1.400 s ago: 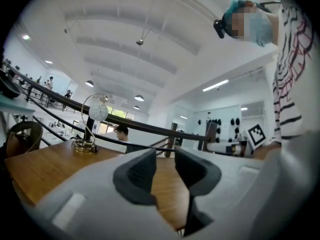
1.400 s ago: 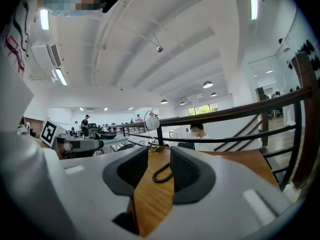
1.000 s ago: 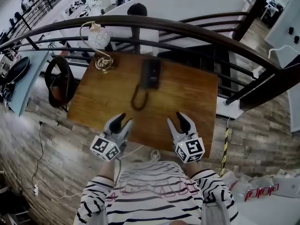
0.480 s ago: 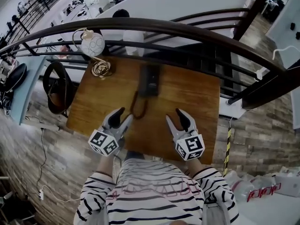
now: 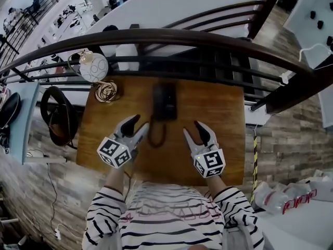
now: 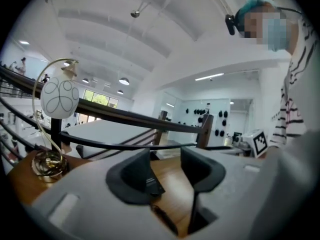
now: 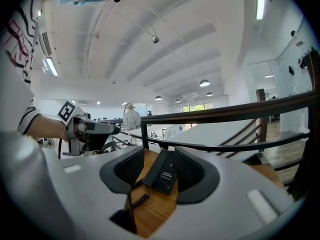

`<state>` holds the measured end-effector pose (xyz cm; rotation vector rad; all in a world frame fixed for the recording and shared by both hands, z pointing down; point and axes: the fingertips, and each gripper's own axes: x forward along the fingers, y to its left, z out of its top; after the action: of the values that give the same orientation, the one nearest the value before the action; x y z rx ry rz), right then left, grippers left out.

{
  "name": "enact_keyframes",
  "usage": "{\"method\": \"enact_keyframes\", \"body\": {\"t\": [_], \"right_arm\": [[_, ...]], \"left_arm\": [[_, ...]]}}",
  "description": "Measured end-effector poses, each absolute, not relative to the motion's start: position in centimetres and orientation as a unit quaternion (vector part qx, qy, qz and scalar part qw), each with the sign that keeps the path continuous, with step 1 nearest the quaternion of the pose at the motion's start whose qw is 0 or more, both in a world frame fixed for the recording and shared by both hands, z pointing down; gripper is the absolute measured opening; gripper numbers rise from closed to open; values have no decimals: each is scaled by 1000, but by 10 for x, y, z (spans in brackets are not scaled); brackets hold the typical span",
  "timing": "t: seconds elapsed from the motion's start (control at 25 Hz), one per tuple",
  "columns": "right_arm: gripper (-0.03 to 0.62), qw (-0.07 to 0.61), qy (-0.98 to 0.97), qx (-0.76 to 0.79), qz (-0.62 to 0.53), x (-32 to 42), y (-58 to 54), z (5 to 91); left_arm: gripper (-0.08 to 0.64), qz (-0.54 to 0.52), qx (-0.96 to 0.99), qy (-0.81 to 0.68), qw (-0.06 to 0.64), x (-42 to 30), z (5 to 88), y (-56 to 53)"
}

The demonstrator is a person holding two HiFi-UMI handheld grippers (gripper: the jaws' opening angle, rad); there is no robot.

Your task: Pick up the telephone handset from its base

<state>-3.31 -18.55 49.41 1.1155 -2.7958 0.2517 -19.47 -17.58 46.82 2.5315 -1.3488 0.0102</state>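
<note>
A black telephone (image 5: 164, 101) lies on the wooden table (image 5: 218, 113) with the handset on its base, and its coiled cord (image 5: 155, 135) loops toward me. My left gripper (image 5: 136, 124) hovers just left of the cord. Its jaws have just been opening and nothing is between them. My right gripper (image 5: 193, 130) hovers right of the cord, open and empty, its jaws also just widened. In the right gripper view the telephone (image 7: 165, 171) lies ahead, framed by the jaws. In the left gripper view only a corner of the telephone (image 6: 149, 183) shows.
A lamp with a white globe (image 5: 93, 66) and a brass base (image 5: 106, 91) stands at the table's far left corner. A dark curved railing (image 5: 171, 35) runs just behind the table. A black round chair (image 5: 54, 113) sits to the left of the table.
Both grippers have moved forward from the table's near edge to either side of the cord, closer to the telephone. The left jaws stand wider than before.
</note>
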Motion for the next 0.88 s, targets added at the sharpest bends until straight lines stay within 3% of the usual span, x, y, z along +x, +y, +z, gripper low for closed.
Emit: {"method": "enact_keyframes", "body": {"t": [0.88], "right_arm": [[175, 115, -904, 399, 101, -107, -285, 571]], "left_arm": [[192, 55, 885, -403, 228, -223, 572, -315]]}}
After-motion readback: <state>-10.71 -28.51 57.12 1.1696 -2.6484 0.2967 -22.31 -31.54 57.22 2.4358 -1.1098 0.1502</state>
